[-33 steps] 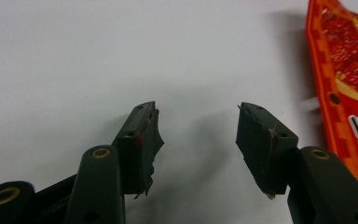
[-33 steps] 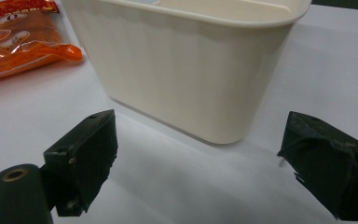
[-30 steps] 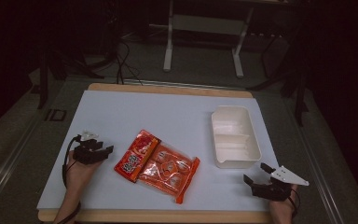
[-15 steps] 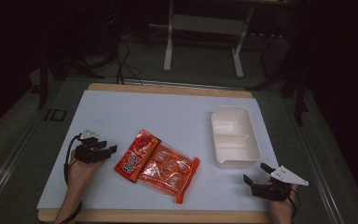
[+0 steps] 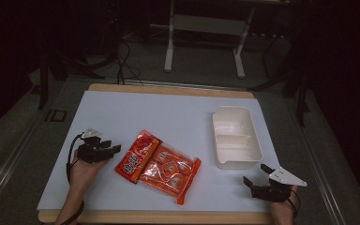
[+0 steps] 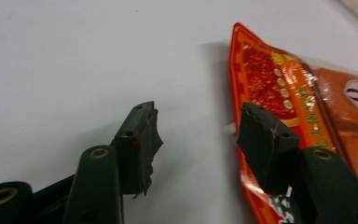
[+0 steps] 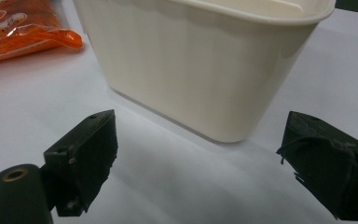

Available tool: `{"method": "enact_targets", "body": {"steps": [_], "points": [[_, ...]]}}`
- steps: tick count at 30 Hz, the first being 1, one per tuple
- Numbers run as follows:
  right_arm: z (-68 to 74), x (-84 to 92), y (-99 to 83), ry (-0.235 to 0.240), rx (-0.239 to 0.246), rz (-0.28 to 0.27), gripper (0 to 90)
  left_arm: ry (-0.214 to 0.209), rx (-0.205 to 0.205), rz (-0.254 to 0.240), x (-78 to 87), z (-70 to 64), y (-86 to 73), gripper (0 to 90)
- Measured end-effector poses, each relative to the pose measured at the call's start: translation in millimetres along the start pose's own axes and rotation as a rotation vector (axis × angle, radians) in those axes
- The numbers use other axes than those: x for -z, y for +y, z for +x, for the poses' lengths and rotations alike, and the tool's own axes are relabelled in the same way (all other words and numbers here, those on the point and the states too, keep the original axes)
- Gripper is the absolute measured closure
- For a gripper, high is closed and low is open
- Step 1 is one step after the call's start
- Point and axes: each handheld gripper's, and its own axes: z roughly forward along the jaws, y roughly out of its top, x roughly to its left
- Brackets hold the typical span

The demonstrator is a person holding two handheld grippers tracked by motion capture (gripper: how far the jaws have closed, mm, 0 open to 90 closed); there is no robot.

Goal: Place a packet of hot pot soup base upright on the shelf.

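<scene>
At the near edge of the worktop (image 5: 122,112), the right claw (image 5: 258,176) is being held low with its jaws spread wide and nothing between them, just short of the near end of the white plastic tray (image 5: 236,136), whose end wall is standing straight ahead of the jaws in the right gripper view. A little farther in on the left side, the left claw (image 5: 111,149) is being held with its jaws moderately apart, also empty, and is being pointed toward the orange snack packet (image 5: 158,165). In the left gripper view, one jaw is being carried over the packet's red-printed edge while the other is being carried over bare worktop, so the edge is being lined up in the gap; whether a jaw is touching the wrapper cannot be told. The packet is lying flat near the middle of the worktop, well apart from the tray to its right. The step in hand is judged to be the approach for a grasp on the packet. For the next move, the left claw would need to be lowered around that edge and closed on the thin wrapper, so that it can be lifted toward the tray.
</scene>
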Motion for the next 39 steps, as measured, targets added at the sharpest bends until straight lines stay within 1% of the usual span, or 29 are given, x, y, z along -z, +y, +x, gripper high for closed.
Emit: {"method": "enact_targets", "body": {"steps": [1,5,7,8,9,10,14,19,29,33,39], "points": [[0.2,0.0,0.1,-0.001,0.002,0.003,10.5,-0.001,-0.003,0.002,0.2,-1.1,0.7,47.9],[0.4,-0.1,0.2,0.0,0.005,0.005,10.5,-0.027,-0.013,0.005,-0.5,-6.5,4.9,48.9],[0.5,-0.2,0.2,0.0,0.005,0.004,10.5,-0.045,-0.025,0.015,-2.1,-9.2,7.1,50.6],[0.5,-0.2,0.2,0.0,0.005,0.004,10.5,-0.045,-0.025,0.015,-2.1,-9.2,7.1,51.8],[0.6,-0.2,0.2,0.0,0.006,0.004,10.5,-0.075,-0.034,0.025,-5.7,-11.9,9.3,51.8],[1.0,-0.3,0.2,0.001,0.008,0.005,10.5,-0.079,-0.036,0.029,-7.3,-12.8,10.0,53.2],[1.3,-0.3,0.3,0.003,0.013,0.009,10.5,-0.084,-0.048,0.05,-12.8,-14.9,12.6,53.4],[1.6,-0.6,0.3,0.006,0.019,0.009,10.5,-0.093,-0.046,0.07,-17.5,-14.4,13.7,53.5],[2.0,-0.6,0.4,0.012,0.028,0.011,10.5,-0.105,-0.058,0.117,-27.2,-15.3,11.0,53.5],[2.2,-0.6,0.4,0.014,0.03,0.011,10.5,-0.117,-0.063,0.135,-33.5,-16.2,10.2,53.5],[2.4,-0.8,0.5,0.015,0.032,0.013,10.5,-0.122,-0.062,0.145,-38.6,-17.2,10.1,53.9]]}}
